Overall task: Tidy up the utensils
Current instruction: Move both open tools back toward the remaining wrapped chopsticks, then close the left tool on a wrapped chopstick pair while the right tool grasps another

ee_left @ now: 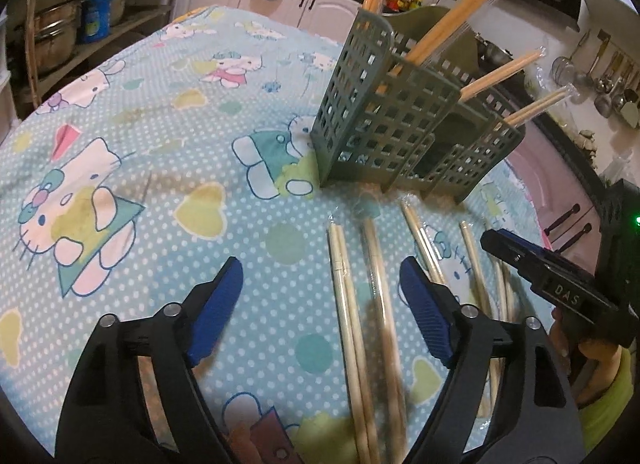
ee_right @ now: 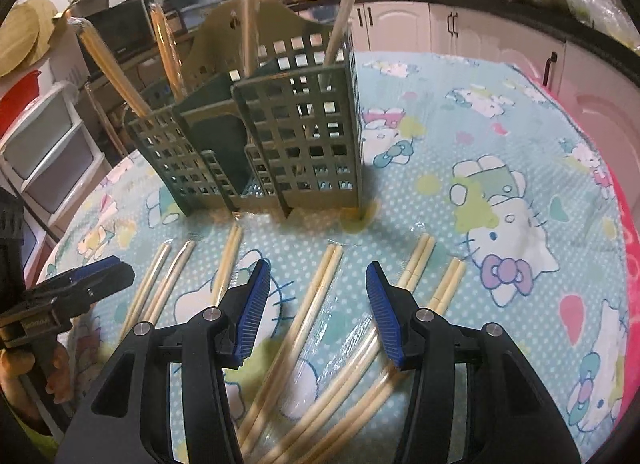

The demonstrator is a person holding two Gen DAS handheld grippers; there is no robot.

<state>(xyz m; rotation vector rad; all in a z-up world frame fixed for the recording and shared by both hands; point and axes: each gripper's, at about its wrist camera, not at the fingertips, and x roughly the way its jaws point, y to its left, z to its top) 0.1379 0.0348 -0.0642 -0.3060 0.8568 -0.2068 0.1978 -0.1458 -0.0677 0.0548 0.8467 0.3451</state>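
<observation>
A green lattice utensil holder [ee_left: 400,120] [ee_right: 272,136] stands on the table with several wrapped chopstick pairs [ee_left: 444,36] [ee_right: 344,4] upright in its compartments. Several more wrapped pairs [ee_left: 352,312] [ee_right: 312,304] lie flat in front of it. My left gripper [ee_left: 320,296] is open and empty, low over the leftmost lying pairs. My right gripper [ee_right: 316,296] is open and empty above a lying pair. The right gripper also shows in the left wrist view [ee_left: 548,276], and the left gripper in the right wrist view [ee_right: 72,288].
The table wears a blue Hello Kitty cloth [ee_left: 140,144] [ee_right: 500,152]. White cabinets [ee_right: 420,24] and a shelf of pots [ee_left: 60,32] stand behind. Ladles hang on the wall [ee_left: 608,80].
</observation>
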